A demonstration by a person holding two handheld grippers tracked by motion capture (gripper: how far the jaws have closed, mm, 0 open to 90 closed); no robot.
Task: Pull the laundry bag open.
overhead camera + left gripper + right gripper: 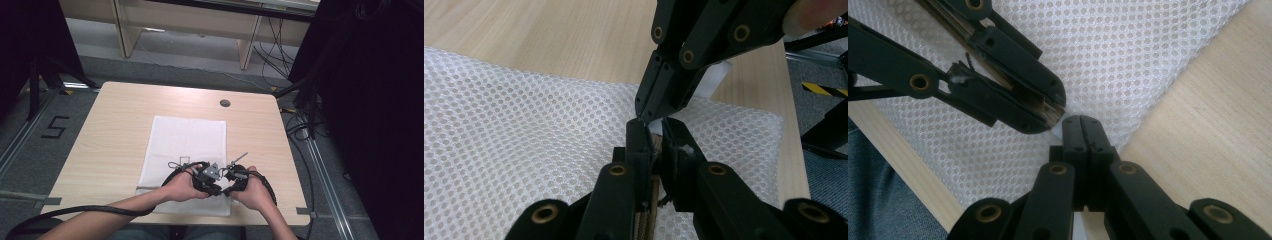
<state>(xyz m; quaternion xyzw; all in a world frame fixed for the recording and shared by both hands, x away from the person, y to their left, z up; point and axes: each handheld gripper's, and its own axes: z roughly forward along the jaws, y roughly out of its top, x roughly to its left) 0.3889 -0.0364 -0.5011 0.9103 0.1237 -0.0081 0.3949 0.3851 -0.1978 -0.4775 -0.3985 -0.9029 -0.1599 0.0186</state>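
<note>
white mesh cloth (187,150) is lying flat on the wooden table (110,135). we are pinching its near edge with left gripper (650,131) and right gripper (1082,124), jaws closed tip to tip; lifting or folding is remaining

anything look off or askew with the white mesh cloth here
Nothing stands out. The white mesh cloth lies flat and roughly square on the table; the left gripper and right gripper meet tip to tip at its near edge.

One white perforated mesh cloth (187,145) under both tools; two black two-jaw grippers, left (204,176), right (235,175); one light wooden table (115,130) beneath.
</note>
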